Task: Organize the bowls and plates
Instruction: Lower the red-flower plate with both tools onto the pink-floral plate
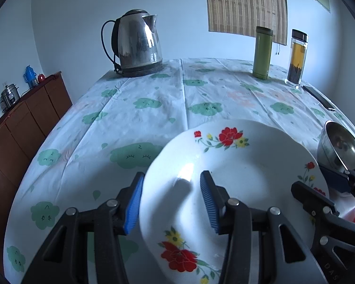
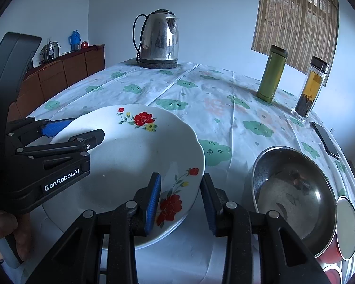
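Grippers, left [image 1: 171, 201] and right [image 2: 181, 203], each straddle opposite rims of white flowered ceramic plate [image 2: 130, 156], contact unclear; rigid, glossy, breakable: grasp rims.

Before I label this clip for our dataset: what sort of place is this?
Probably a home dining room or kitchen: an electric kettle stands on a table with a cloud-print tablecloth, a floral plate lies on it, and a wooden sideboard lines the wall.
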A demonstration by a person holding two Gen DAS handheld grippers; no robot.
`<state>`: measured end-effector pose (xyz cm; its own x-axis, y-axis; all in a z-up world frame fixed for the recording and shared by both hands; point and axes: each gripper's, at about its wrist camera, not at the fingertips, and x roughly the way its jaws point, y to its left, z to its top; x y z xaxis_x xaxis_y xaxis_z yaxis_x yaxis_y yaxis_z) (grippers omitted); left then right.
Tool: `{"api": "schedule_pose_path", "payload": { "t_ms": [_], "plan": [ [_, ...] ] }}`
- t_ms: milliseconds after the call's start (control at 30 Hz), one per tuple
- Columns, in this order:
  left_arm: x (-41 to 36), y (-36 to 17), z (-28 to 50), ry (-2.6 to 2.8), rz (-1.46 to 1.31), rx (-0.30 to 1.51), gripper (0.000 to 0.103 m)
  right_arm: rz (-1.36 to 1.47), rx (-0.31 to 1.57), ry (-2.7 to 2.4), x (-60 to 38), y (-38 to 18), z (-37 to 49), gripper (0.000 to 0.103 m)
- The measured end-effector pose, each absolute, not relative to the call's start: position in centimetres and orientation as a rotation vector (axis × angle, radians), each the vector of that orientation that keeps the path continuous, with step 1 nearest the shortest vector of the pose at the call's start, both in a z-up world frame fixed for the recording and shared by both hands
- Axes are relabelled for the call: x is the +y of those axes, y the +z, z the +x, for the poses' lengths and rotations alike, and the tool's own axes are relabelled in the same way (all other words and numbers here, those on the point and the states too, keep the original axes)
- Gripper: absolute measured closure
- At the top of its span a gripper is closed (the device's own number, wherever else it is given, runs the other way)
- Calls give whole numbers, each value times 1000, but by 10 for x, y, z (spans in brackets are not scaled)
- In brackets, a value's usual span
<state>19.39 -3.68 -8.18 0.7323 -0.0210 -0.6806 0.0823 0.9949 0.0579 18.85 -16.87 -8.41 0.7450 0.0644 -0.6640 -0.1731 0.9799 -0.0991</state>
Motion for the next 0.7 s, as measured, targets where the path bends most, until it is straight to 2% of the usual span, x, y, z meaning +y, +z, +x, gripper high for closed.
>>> {"api": "schedule_pose_path", "payload": {
  "t_ms": [600,700],
  "plan": [
    [-36,-82,193,-58,85,747,57,-166,718,130,-168,-85,189,65],
    [-39,-80,190,-67,88,731,47,-162,717,133,-168,-84,189,64]
  ]
}}
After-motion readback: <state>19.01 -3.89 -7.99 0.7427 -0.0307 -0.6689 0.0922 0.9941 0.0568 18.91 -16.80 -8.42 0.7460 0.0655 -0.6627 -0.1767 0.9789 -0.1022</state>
